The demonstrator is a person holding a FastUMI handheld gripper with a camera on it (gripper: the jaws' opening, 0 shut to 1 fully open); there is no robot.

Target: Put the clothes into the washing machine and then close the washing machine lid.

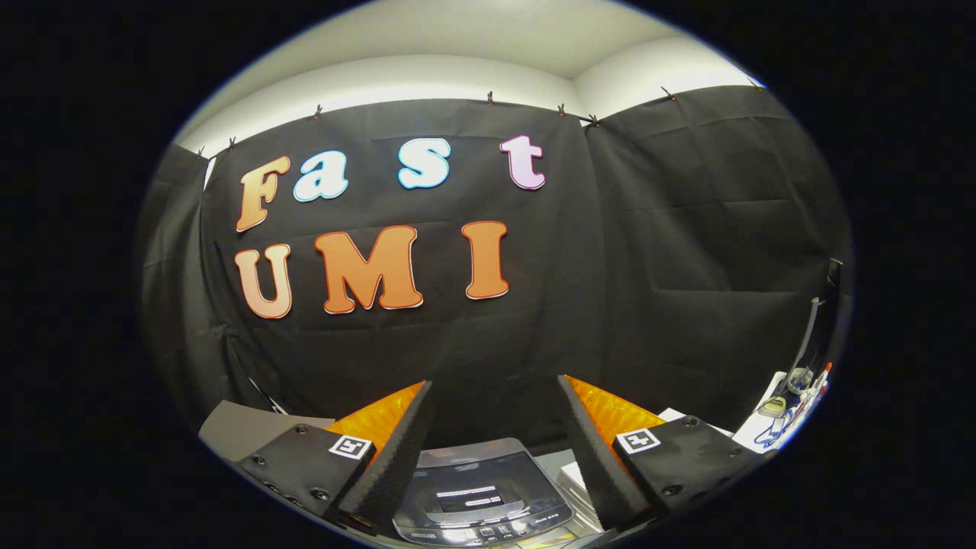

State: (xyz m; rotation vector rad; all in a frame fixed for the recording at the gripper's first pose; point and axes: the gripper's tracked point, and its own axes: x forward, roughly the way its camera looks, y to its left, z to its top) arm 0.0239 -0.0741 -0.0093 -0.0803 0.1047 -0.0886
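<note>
Black-cloth booth w/ small washing machine [480,496] on bench, 6 o'clock, lid looks down. Claw [492,450] spread wide, empty, above it. Clothes likely soft, light; pinch a bunched fold.

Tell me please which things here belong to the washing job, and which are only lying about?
For the job:
- washing machine, seen between the fingers and below them; its lid looks closed
- gripper, fingers open, holding nothing

Only lying about:
- white papers beside the machine
- small clutter on a white surface beyond the right finger, too small to identify
</note>
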